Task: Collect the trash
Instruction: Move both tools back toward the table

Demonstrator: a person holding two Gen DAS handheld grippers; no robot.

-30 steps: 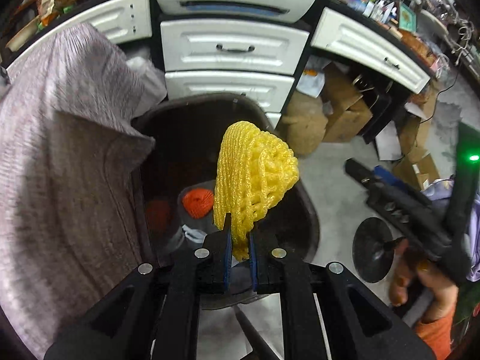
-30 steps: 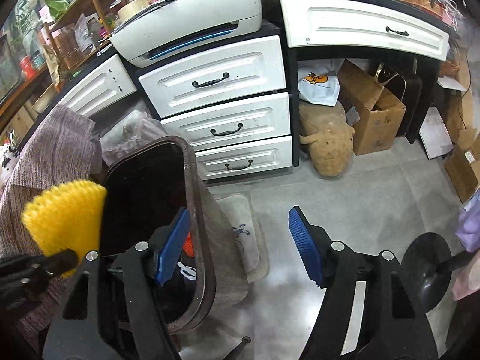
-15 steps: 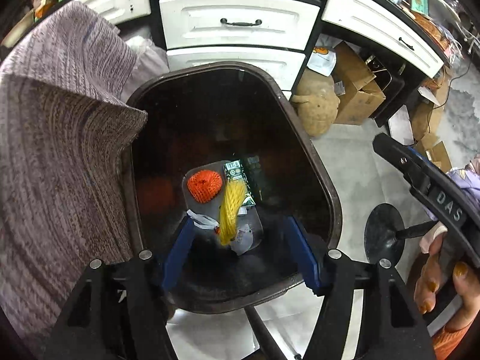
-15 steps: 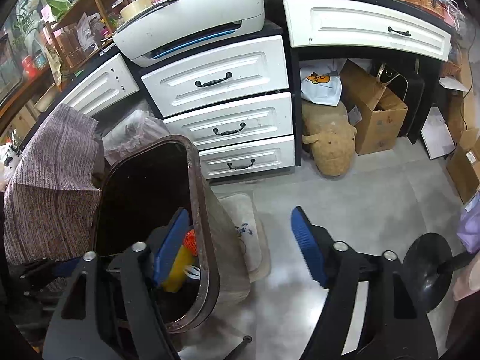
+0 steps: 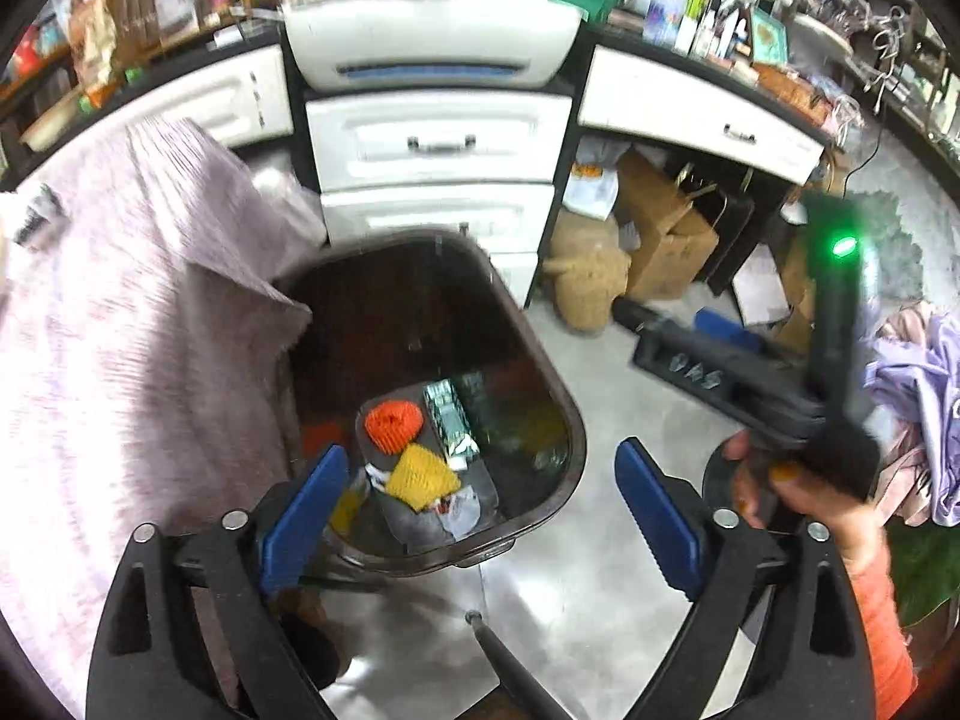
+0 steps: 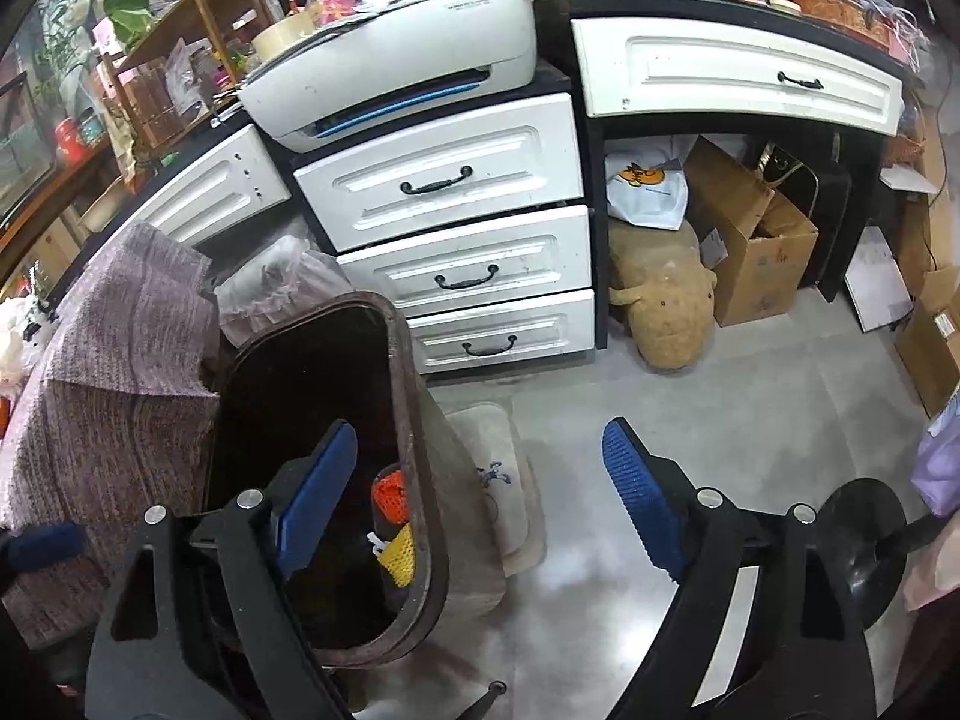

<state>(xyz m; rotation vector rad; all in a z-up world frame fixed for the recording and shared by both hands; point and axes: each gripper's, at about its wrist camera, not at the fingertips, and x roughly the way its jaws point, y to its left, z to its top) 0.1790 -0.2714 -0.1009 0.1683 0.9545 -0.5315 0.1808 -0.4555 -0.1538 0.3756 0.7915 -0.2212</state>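
Note:
A yellow foam net (image 5: 422, 476) lies at the bottom of the dark brown trash bin (image 5: 564, 414), beside an orange foam net (image 5: 393, 425) and a foil wrapper (image 5: 450, 425). My left gripper (image 5: 480, 510) is open and empty above the bin's near rim. In the right wrist view the bin (image 6: 420, 420) stands at the lower left, with the yellow net (image 6: 401, 553) and orange net (image 6: 389, 492) inside. My right gripper (image 6: 474, 498) is open and empty, over the bin's right wall and the floor. It also shows in the left wrist view (image 5: 720, 354), held by a hand.
A purple-grey cloth (image 5: 120, 330) drapes over something left of the bin. White drawers (image 6: 450, 228) with a printer (image 6: 396, 60) on top stand behind it. Cardboard boxes (image 6: 750, 240) and a tan stuffed toy (image 6: 666, 306) sit under the desk. A small mat (image 6: 498, 480) lies on the grey floor.
My left gripper opened and let go of the yellow foam net, which fell into the bin. The left gripper then lifted and pulled back. The right gripper stayed about where it was.

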